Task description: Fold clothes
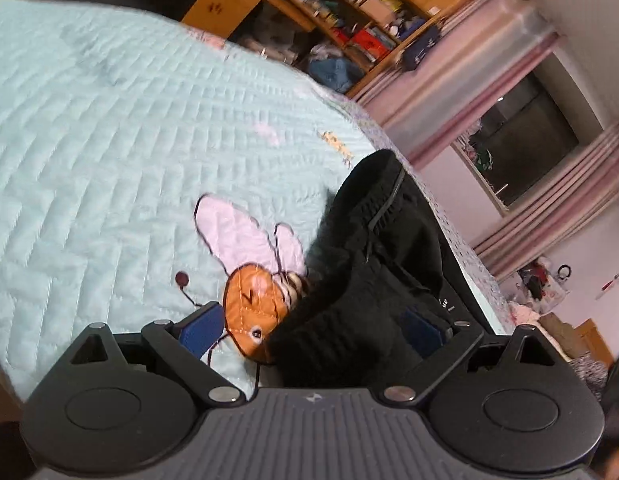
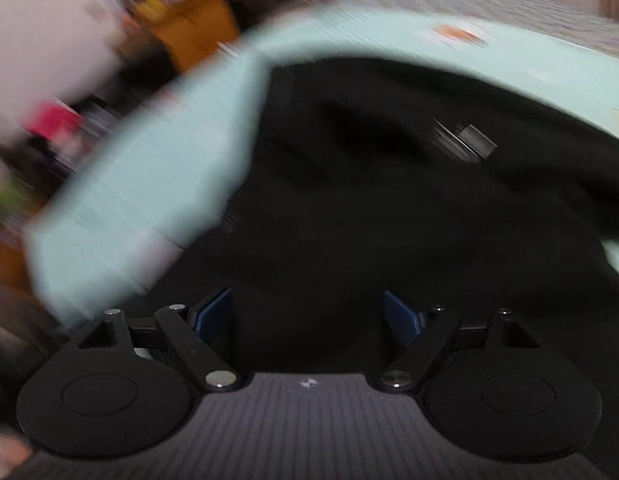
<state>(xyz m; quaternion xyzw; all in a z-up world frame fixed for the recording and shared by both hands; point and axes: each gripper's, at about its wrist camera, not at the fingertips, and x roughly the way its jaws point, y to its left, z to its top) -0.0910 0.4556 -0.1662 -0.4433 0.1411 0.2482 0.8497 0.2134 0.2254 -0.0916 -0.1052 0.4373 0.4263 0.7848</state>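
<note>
Matt black knit garment (image 1: 373,280), quilted satin-sheen mint bedspread (image 1: 89,140)

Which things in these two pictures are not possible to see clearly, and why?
- Black garment, right wrist view: motion blur hides its type and folds; the small grey mark is unreadable.
- Same garment, left wrist view: its near end is hidden behind the left gripper.
- Bee picture on the quilt: partly covered by the garment.
- Shelves: contents too small.
</note>
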